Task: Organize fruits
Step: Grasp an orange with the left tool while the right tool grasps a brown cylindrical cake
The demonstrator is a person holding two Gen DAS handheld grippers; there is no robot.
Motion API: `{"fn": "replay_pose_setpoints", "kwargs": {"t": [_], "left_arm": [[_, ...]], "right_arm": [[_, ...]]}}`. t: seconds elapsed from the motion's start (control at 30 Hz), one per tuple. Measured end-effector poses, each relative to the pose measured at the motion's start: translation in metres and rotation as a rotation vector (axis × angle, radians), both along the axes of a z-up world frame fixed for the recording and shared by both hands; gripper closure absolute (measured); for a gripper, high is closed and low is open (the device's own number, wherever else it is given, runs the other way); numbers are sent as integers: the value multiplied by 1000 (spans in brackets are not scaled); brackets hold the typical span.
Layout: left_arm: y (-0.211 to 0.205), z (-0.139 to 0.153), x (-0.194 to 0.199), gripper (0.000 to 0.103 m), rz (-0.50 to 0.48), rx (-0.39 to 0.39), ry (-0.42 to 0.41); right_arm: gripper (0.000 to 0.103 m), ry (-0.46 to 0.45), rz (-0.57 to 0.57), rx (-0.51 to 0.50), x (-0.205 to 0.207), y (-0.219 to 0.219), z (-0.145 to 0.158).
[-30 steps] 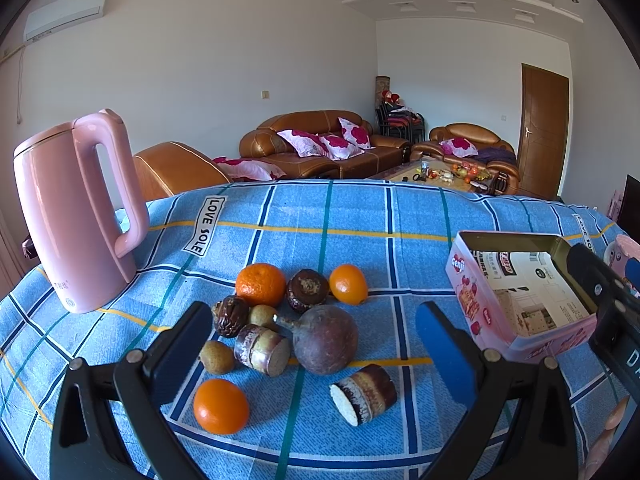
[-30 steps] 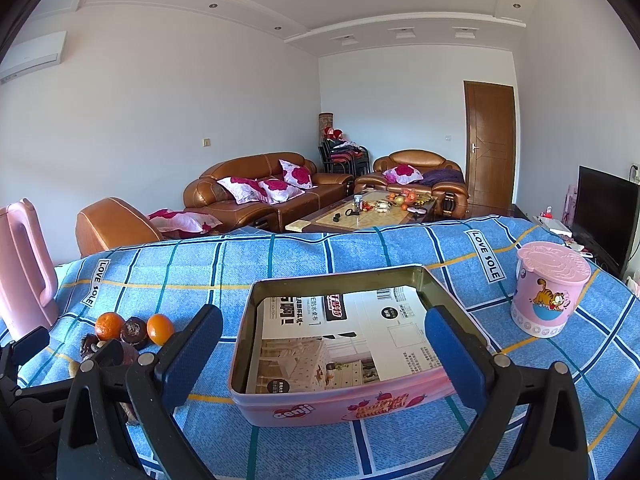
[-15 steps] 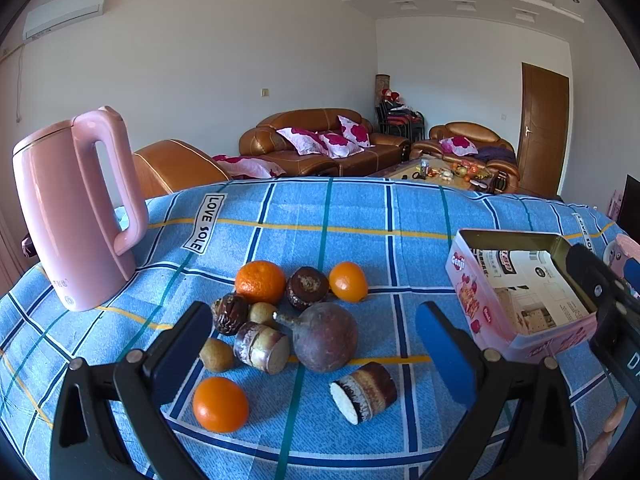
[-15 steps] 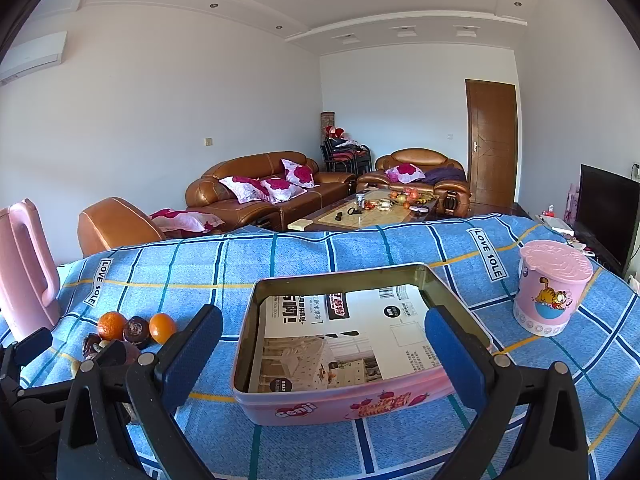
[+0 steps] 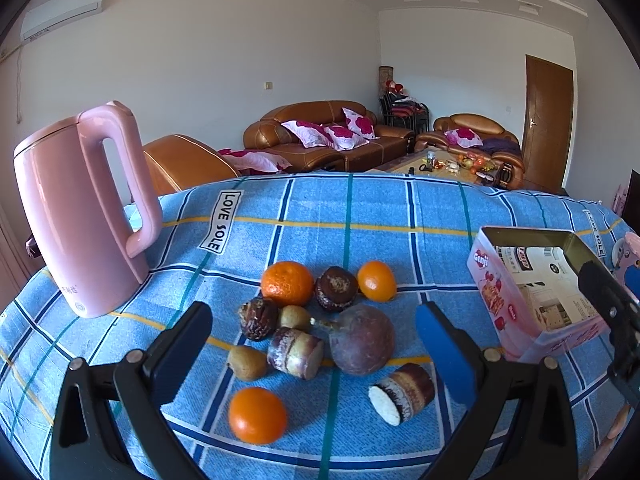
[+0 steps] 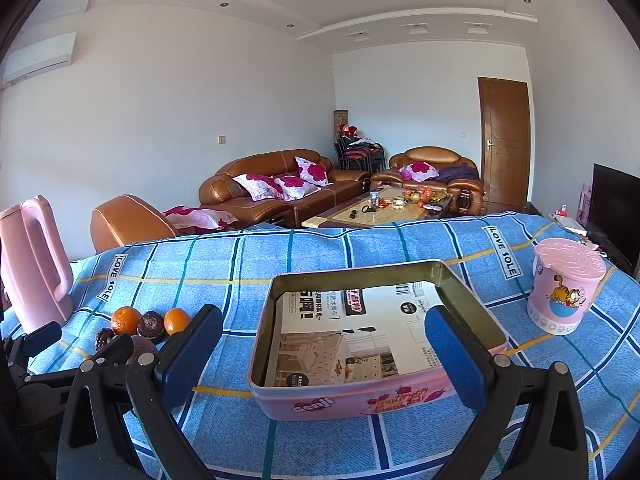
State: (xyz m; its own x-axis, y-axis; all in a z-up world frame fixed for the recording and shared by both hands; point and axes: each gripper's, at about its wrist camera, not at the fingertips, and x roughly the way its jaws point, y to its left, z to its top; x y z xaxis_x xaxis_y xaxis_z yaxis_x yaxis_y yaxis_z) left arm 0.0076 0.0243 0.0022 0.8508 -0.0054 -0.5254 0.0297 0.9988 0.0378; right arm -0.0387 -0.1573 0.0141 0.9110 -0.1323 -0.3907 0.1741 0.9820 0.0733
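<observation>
Jaws wide and empty on both: your left gripper (image 5: 314, 354) should straddle one fruit squarely, clear of its neighbours, before the pink tin (image 6: 376, 396).

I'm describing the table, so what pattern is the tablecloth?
The tablecloth is blue with dark blue, teal and yellow check lines; the left wrist view shows it best.

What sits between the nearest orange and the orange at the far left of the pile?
In the left wrist view, between the nearest orange and the far-left orange lie two kiwis and a sugarcane piece.
</observation>
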Motion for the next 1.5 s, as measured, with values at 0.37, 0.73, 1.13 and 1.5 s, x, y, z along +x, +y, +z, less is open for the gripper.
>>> {"fn": "replay_pose_setpoints", "kwargs": {"t": [0.37, 0.73, 1.13, 1.5], "left_arm": [[87, -5, 22, 0, 60, -62, 116], [88, -7, 20, 0, -40, -142, 196], [53, -16, 9, 21, -199, -77, 250], [44, -44, 16, 64, -182, -20, 379]], "right_arm": [[13, 168, 356, 29, 15, 55, -19], [45, 430, 473, 2, 50, 113, -54], [70, 388, 388, 60, 44, 80, -45], [70, 333, 344, 57, 45, 70, -38]]}}
